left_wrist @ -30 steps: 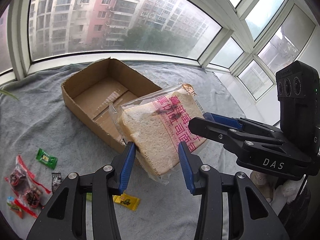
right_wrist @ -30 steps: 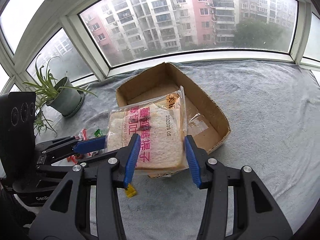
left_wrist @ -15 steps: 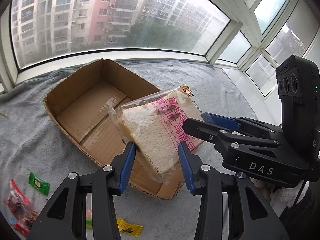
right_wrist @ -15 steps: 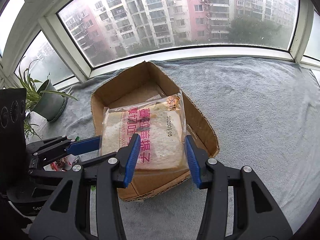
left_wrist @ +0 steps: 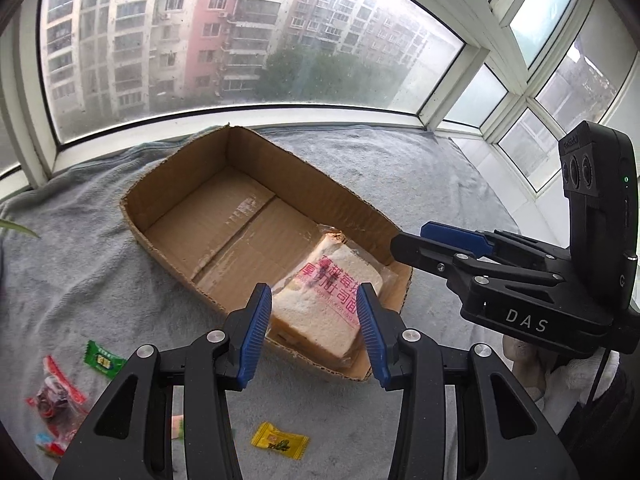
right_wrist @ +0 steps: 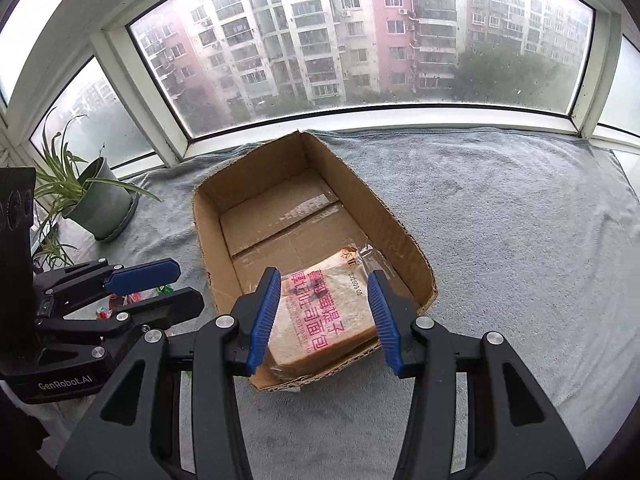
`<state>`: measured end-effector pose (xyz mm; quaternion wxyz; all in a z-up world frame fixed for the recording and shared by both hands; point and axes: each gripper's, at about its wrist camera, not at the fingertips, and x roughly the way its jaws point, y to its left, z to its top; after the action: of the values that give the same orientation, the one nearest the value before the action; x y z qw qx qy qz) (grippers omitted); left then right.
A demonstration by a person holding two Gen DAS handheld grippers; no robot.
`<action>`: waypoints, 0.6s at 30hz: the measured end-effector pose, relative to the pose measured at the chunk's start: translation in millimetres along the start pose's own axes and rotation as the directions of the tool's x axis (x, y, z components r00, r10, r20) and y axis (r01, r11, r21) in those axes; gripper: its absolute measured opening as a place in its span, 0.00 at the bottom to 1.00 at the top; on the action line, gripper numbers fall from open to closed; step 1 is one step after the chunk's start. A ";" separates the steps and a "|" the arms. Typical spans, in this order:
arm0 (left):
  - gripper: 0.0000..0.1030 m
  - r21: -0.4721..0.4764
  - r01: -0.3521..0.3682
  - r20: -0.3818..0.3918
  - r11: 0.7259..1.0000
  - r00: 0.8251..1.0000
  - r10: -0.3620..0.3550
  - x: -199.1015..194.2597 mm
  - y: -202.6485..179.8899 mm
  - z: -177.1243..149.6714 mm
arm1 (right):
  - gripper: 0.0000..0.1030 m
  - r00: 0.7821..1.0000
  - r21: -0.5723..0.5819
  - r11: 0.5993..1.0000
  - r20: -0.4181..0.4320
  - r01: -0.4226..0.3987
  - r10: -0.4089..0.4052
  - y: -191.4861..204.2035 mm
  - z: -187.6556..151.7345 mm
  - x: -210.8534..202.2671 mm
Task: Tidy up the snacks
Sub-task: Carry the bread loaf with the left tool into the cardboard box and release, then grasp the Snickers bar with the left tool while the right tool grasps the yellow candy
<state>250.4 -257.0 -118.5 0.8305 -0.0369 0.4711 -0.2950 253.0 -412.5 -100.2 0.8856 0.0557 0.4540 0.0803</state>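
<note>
On the grey towel (left_wrist: 400,168), the loose sweets, a red pack (left_wrist: 54,394), a green sachet (left_wrist: 102,364) and a yellow one (left_wrist: 280,446), lie well apart from the cardboard box (left_wrist: 256,160) and are not yet sorted. The bread bag (left_wrist: 324,304) has changed most: a second ago it hung tilted above the box's near wall, and now it sits inside the box at the near right corner, apparently resting on the floor. The left gripper (left_wrist: 312,336) holds its jaws part open, unchanged, and the pads flank the bag (whether they still press the wrapper I cannot tell). The right gripper (right_wrist: 324,320) reads the same, part open around the bag (right_wrist: 324,316), contact unclear. By my judgement the bread is delivered, leaving release and the small sweets.
</note>
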 end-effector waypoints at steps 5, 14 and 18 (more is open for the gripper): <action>0.40 0.014 -0.028 0.040 1.000 0.999 0.027 -30.4 6.2 -3.8 | 0.46 0.999 -0.030 0.999 0.030 -0.011 0.012 21.6 -8.2 -24.0; 0.43 0.043 -0.075 0.105 0.996 0.992 0.070 -96.1 30.5 -31.3 | 0.47 0.997 -0.118 0.993 0.075 -0.023 0.032 67.3 -39.3 -60.2; 0.43 0.009 -0.112 0.131 0.994 0.985 0.110 -130.4 60.7 -56.1 | 0.47 0.996 -0.150 0.988 0.076 -0.029 0.041 86.0 -57.7 -66.3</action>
<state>183.1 -126.5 -71.0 0.8749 -0.0229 0.4147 -0.2492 160.1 -339.4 -66.2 0.9030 0.0007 0.4103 0.1272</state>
